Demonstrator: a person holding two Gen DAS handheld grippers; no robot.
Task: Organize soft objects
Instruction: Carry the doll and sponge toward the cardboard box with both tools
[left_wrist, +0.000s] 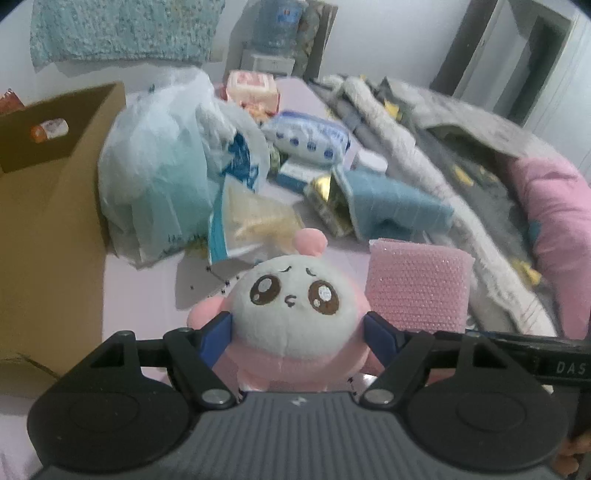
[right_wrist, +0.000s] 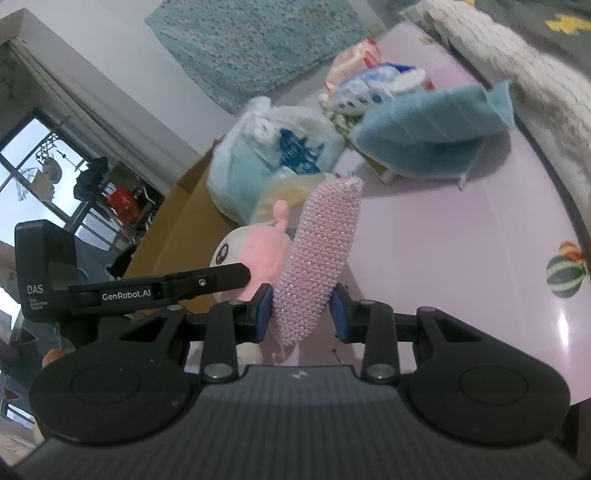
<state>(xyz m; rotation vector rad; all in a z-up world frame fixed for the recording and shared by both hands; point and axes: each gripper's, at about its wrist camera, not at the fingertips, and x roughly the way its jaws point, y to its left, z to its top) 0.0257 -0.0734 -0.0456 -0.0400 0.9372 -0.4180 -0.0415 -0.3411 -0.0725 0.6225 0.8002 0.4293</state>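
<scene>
Left tongs (left_wrist: 298, 332) clamp a pink-and-white plush toy (left_wrist: 291, 302); right tongs (right_wrist: 301, 314), nearly closed, pinch a pink scrubbing sponge (right_wrist: 317, 254) edge-on. Both items hang above the pink surface (right_wrist: 461, 240). Left, a cardboard box (left_wrist: 48, 206) (probably the destination) awaits; a blue cloth (left_wrist: 391, 206) farther off remains unsorted.

home bedroom, pink bed sheet (left_wrist: 147, 291), rumpled grey blanket (left_wrist: 424, 147), cardboard box (left_wrist: 55, 206), water dispenser (left_wrist: 275, 33)

Plush toy (left_wrist: 291, 314) left of sponge (left_wrist: 417, 288), box (left_wrist: 48, 206) far left, bags (left_wrist: 159, 162) behind
</scene>
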